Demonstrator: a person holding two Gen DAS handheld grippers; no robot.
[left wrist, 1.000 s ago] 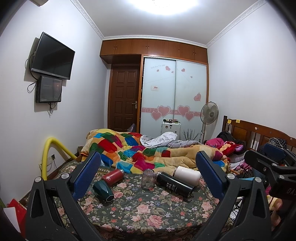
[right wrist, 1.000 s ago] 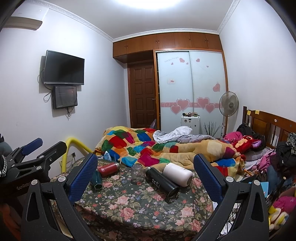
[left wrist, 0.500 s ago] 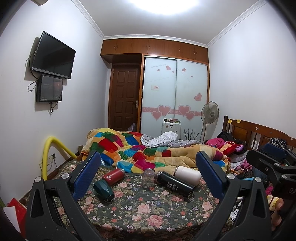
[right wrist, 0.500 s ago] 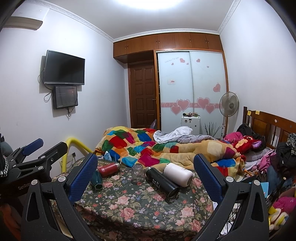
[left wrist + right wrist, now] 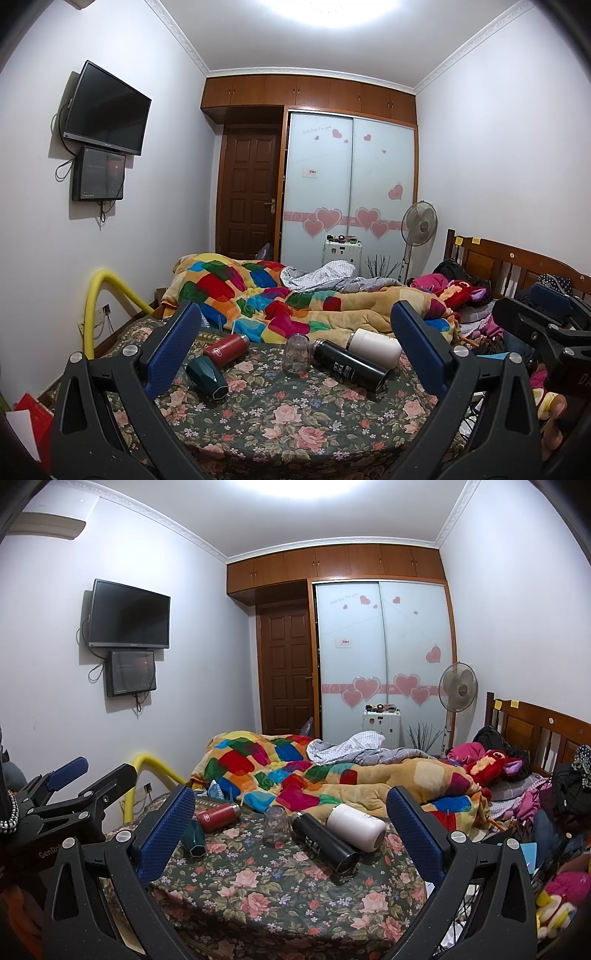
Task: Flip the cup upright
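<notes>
- While both grippers hang back from the round table in a dark floral cloth (image 5: 295, 417), nothing is held yet, so I judge the task to be at its very start: choosing and approaching a cup.
- Left gripper (image 5: 295, 350): its blue-padded fingers (image 5: 173, 350) stand wide apart and empty, framing the whole cluster of vessels.
- Right gripper (image 5: 291, 830): equally wide and empty; its blue pads (image 5: 413, 830) also bracket the cluster.
- Likeliest target is the small clear glass cup (image 5: 294, 352), near the far edge of the table at its middle. Its narrow end seems to be up and its wide end on the cloth, so it looks mouth-down, long axis vertical; the glass is too small to be certain.
- Four other vessels lie on their sides: a dark green faceted cup (image 5: 207, 376) toward the left edge, a red flask (image 5: 226, 345) behind it, and a black bottle (image 5: 349, 365) just right of the glass, its far end pointing at the glass, with a white tumbler (image 5: 375, 348) beside it.
- Next move calls for one gripper to advance, narrow onto the glass wall without nudging the black bottle, lift, and rotate half a turn.
</notes>
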